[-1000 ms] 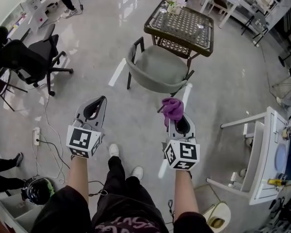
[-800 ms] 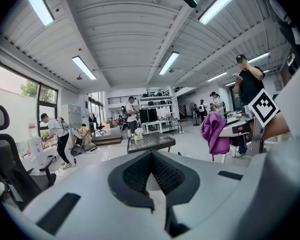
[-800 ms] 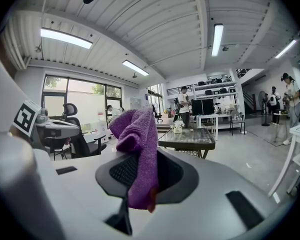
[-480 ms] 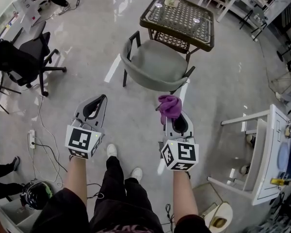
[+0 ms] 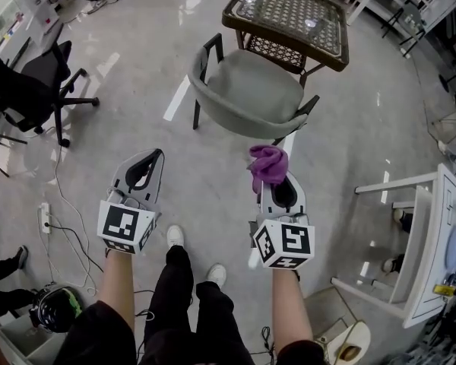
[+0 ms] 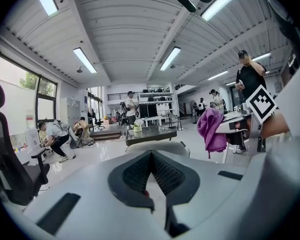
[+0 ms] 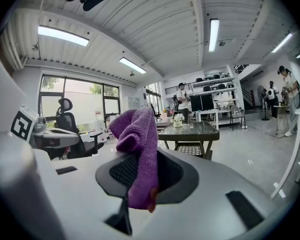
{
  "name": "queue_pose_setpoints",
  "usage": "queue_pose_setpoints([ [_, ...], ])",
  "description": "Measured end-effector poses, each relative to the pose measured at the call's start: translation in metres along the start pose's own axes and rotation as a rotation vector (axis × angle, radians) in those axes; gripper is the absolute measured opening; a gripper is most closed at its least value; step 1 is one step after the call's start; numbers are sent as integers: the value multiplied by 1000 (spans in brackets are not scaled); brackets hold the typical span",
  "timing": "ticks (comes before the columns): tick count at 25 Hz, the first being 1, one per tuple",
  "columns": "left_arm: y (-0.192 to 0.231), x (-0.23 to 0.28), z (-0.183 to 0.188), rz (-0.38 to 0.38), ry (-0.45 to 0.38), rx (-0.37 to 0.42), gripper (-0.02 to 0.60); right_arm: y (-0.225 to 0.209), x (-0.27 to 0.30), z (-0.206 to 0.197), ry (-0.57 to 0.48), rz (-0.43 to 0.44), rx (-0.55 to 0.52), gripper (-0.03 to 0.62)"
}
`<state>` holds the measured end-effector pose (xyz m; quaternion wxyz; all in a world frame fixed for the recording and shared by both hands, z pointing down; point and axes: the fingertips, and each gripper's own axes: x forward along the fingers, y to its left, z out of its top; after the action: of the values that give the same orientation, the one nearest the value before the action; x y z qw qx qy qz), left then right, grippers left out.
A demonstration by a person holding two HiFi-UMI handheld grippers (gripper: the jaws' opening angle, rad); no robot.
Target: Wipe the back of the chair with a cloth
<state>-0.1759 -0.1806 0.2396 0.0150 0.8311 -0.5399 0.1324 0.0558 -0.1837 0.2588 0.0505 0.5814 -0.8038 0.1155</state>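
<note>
A grey-green armchair (image 5: 247, 93) with dark legs stands ahead on the floor, its curved back facing me. My right gripper (image 5: 271, 179) is shut on a purple cloth (image 5: 267, 165), which bunches above its tip, a short way in front of the chair's back. In the right gripper view the purple cloth (image 7: 138, 144) hangs pinched between the jaws. My left gripper (image 5: 144, 166) is shut and holds nothing, left of the chair. From the left gripper view the chair (image 6: 157, 146) shows beyond the closed jaws, with the cloth (image 6: 211, 130) at the right.
A wicker table with a glass top (image 5: 296, 17) stands just behind the chair, with a small flower pot on it. A black office chair (image 5: 38, 74) is at the left, a white table frame (image 5: 418, 234) at the right. Cables and a power strip (image 5: 44, 217) lie on the floor. People stand far off.
The chair and table have shifted slightly in view as I moved a little closer. Both grippers keep their pose and the cloth stays held.
</note>
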Motion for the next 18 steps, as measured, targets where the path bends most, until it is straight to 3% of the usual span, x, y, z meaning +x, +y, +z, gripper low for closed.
queue_pose_setpoints([
  [5,4,14,-41,-1,23,2,9,2,28,-24,-8,9,-16,92],
  [18,26,55,-107,12,10,29,9,21,109,-74,-38,64,-26,92],
])
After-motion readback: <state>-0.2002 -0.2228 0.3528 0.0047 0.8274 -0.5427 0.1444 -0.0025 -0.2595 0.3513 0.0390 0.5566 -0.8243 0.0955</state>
